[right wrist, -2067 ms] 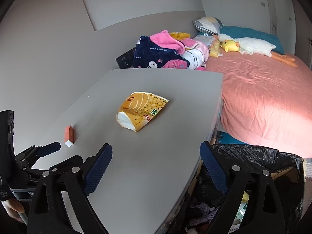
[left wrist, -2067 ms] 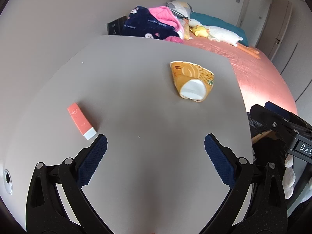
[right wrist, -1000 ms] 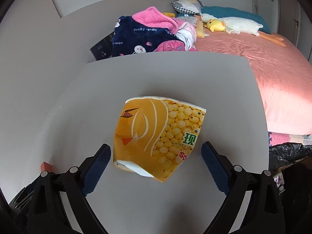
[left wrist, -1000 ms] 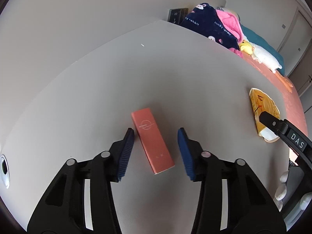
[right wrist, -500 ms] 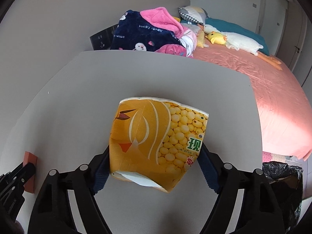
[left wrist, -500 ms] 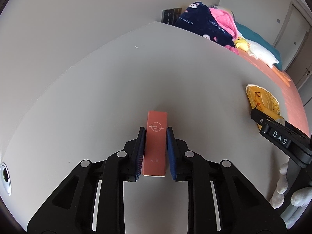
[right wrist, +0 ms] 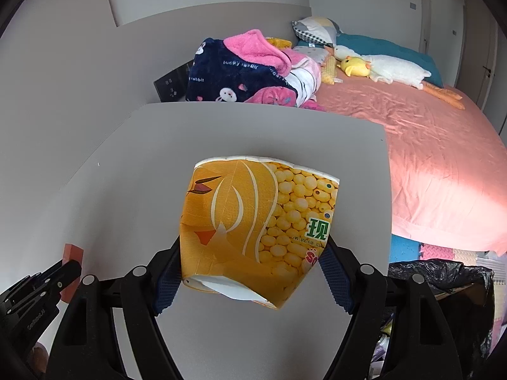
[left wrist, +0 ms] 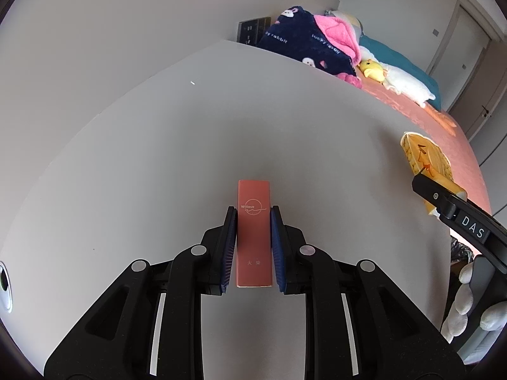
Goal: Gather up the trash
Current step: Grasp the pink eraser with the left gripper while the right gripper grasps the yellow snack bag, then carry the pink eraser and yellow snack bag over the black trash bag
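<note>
A pink-sheeted bed (right wrist: 427, 145) runs along the right side of a grey worktop (left wrist: 190, 158), with a heap of navy and pink fleece blankets (right wrist: 240, 72) and a white-and-yellow plush duck (right wrist: 380, 63) near its head. A bin lined with a black bag (right wrist: 443, 272) stands below the worktop's near right edge. Over the worktop, the right claw (right wrist: 250, 274) is clamped on a flattened yellow paper cup (right wrist: 253, 224), its blue-ribbed pads pressing the narrower base end from both sides. The cup points away from the camera, its white rolled rim at the far end; its creased wall carries a drawn face in orange, a field of printed corn kernels and a green label with a Chinese character (the white bottom shows crushed inward at the near end). Whether the cup still touches the worktop cannot be told. To the left, the left claw (left wrist: 253, 247) is closed on a slim salmon-pink box (left wrist: 254, 232), gripping its long sides along the near half. The box lies lengthwise between the pads, its top face printed "Willove" with a thin line logo and small Chinese characters near the near end. From the left wrist view, the cup (left wrist: 424, 161) sits at the far right, partly behind the right claw's black frame.
</note>
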Action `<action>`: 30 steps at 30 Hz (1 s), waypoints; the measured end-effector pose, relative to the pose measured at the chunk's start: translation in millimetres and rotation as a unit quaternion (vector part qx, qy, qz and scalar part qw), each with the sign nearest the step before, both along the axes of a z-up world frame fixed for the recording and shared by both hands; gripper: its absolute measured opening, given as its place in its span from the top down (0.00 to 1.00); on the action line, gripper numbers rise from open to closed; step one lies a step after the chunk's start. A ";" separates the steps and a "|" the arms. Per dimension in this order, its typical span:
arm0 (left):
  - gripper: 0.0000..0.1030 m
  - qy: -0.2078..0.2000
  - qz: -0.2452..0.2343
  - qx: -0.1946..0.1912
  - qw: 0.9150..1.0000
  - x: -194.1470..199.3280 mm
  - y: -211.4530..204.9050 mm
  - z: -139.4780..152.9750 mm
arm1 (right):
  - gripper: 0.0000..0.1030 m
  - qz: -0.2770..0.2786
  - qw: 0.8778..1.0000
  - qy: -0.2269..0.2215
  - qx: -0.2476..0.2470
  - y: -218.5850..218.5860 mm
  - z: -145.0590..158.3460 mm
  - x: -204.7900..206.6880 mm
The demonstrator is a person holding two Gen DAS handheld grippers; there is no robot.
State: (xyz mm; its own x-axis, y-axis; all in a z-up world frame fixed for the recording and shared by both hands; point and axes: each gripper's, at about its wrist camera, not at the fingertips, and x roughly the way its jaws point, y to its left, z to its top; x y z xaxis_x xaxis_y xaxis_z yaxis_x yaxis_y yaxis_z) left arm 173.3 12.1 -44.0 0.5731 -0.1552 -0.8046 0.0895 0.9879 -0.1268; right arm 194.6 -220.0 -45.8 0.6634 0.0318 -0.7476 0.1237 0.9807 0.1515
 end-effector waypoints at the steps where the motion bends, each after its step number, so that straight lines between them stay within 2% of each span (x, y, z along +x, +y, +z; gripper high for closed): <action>1: 0.80 -0.002 -0.002 -0.001 1.000 -2.3 -2.5 2.0 | 0.25 0.001 1.000 -0.002 0.002 -2.2 1.7 -3.5; 15: 0.80 -0.026 -0.037 -0.003 0.999 -44.6 -45.0 21.5 | 0.24 0.008 0.999 -0.034 -0.003 -31.6 27.6 -56.3; 30: 0.80 -0.053 -0.083 -0.007 0.995 -80.4 -90.1 41.5 | 0.24 0.006 0.999 -0.052 -0.014 -58.2 38.7 -110.8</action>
State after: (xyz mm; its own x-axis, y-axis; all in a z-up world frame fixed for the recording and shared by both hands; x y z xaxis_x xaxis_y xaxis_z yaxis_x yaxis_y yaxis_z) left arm 92.8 -78.0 -2.6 0.6203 -0.2656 -0.7380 0.2645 0.9566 -0.1219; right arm 83.8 -278.2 -7.1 0.7374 0.0214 -0.6751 0.0960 0.9860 0.1360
